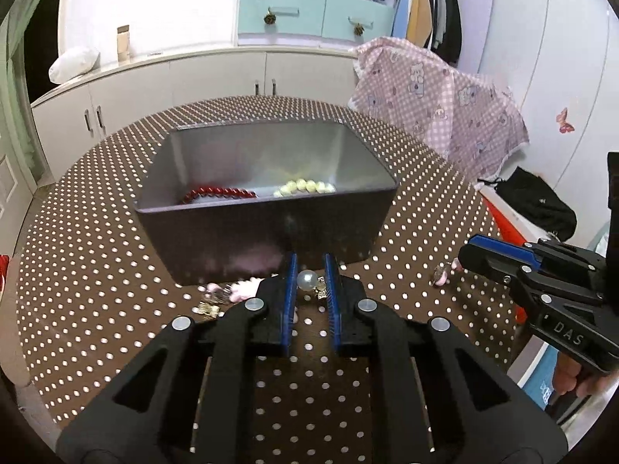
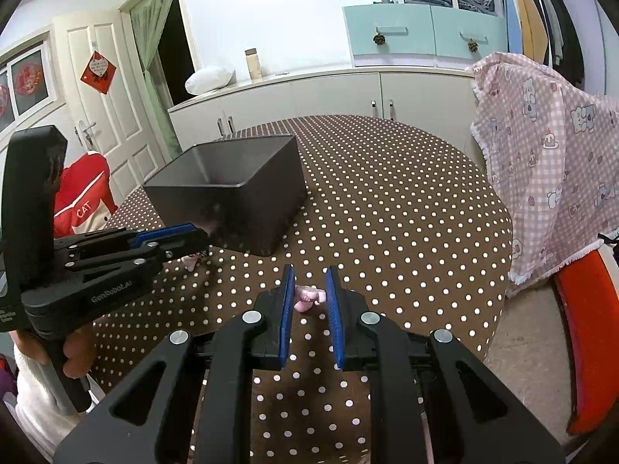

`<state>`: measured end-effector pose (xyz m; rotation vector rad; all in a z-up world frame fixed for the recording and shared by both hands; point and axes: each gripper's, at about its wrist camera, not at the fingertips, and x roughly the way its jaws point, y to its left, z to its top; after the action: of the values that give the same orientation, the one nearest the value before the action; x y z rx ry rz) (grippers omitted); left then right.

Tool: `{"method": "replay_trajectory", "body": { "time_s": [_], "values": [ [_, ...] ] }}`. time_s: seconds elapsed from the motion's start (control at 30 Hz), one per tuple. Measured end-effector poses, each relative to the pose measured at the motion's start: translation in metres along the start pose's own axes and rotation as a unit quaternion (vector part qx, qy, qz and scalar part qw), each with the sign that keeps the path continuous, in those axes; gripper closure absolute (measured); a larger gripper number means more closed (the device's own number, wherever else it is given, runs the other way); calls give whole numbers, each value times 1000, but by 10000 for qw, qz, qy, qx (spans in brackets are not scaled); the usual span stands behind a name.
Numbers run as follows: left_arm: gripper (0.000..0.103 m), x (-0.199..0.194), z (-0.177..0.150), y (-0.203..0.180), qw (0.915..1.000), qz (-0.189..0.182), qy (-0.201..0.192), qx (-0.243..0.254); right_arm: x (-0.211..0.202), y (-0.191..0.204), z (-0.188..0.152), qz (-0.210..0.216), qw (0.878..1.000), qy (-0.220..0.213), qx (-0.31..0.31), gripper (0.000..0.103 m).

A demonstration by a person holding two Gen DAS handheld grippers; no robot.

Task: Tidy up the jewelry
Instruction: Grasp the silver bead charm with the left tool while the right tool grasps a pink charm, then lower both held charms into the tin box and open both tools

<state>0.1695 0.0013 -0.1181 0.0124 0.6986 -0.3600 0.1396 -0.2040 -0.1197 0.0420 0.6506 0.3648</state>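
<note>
Left tool point(image 1: 310, 270) pinching pearl earring point(image 1: 308, 280) just before dark bin point(image 1: 267, 208) on tabletop point(image 1: 96, 255); right tool point(image 2: 309, 284) pinching pink piece point(image 2: 307, 297). Risk: round pearl slips from pads, rolls off.

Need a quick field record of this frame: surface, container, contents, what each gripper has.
surface: brown tablecloth with white dots
container: dark rectangular box, open top
contents: red bead strand; pale yellow bead strand
left gripper: shut on pearl-like bead piece with gold fitting
right gripper: shut on small pink piece
loose on cloth: pink and gold pieces in front of box
</note>
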Motion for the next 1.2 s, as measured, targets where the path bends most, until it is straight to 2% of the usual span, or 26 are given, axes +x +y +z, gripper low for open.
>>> {"method": "replay_trajectory", "body": {
  "time_s": [0.63, 1.07, 1.2],
  "values": [
    [88, -30, 28, 28, 9981, 253, -561, -69, -4, 27, 49, 196, 9981, -470, -336, 88],
    [88, -17, 48, 39, 9980, 236, -580, -40, 15, 43, 75, 504, 9967, -440, -464, 88],
    [88, -14, 49, 38, 9980, 198, -597, 55, 19, 46, 78, 755, 9943, -441, -616, 88]
  ]
}}
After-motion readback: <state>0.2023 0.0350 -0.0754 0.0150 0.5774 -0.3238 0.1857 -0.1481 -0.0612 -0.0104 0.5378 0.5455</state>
